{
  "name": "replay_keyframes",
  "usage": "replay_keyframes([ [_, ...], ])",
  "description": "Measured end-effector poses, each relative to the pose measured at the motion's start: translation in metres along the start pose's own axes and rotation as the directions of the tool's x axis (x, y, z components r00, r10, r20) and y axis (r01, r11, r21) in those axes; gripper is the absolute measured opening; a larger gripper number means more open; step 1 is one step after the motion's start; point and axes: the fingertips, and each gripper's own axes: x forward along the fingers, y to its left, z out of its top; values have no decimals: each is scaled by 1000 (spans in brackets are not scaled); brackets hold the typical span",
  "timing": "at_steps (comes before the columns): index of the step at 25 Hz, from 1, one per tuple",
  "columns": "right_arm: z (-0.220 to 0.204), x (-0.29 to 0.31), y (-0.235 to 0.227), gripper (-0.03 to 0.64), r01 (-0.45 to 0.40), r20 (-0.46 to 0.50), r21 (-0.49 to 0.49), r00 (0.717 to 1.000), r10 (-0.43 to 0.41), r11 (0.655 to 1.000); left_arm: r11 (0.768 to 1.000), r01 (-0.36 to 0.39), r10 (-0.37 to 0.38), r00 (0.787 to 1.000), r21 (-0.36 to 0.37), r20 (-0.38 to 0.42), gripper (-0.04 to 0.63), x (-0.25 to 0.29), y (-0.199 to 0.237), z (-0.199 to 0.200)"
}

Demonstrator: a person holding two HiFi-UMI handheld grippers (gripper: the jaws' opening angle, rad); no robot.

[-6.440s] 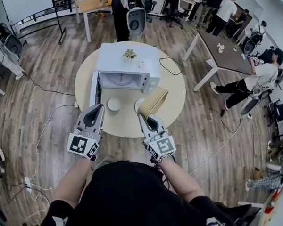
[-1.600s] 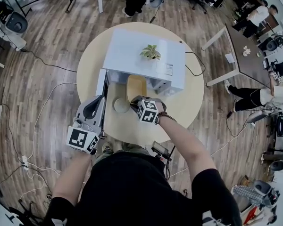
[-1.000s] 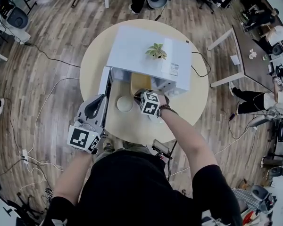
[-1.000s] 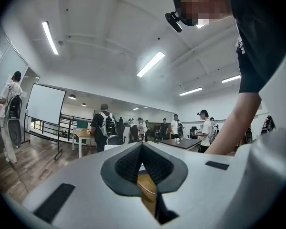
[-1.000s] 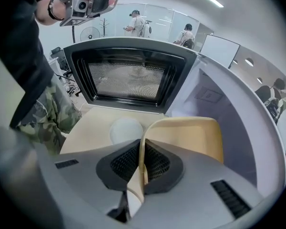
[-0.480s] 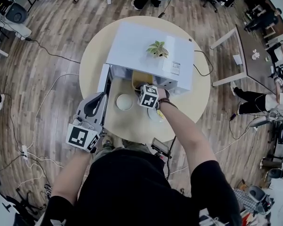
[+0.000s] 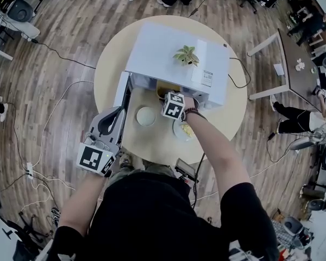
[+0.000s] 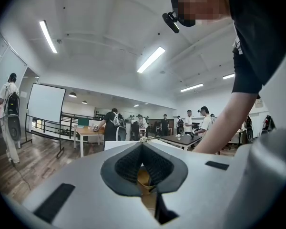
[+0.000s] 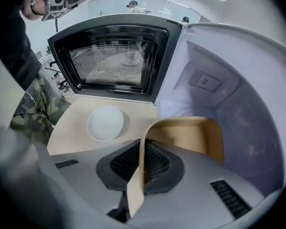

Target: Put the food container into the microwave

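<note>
No word, brand or number can be read anywhere. A small white label (image 7: pixel 207 78) sits on top of the microwave (image 7: pixel 168 48), near its front right corner, and its print is too small to make out. The marker cube at the table's near edge (image 7: pixel 95 159) and the marker cube at the microwave's mouth (image 7: pixel 174 105) bear black-and-white square patterns, not letters or digits.
</note>
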Motion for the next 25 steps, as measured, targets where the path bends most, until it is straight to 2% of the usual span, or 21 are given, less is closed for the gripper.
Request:
replay_keyframes([
  [12,-3,12,-20,25,9,-36,-17,999,-9,1000,1000,15,-15,1000,10,-20,18,6,-6,-3],
  [25,-7,21,-50,26,170,-66,12,983,-169,985,1000,16,-16,999,3,-42,18,7,-6,-9],
])
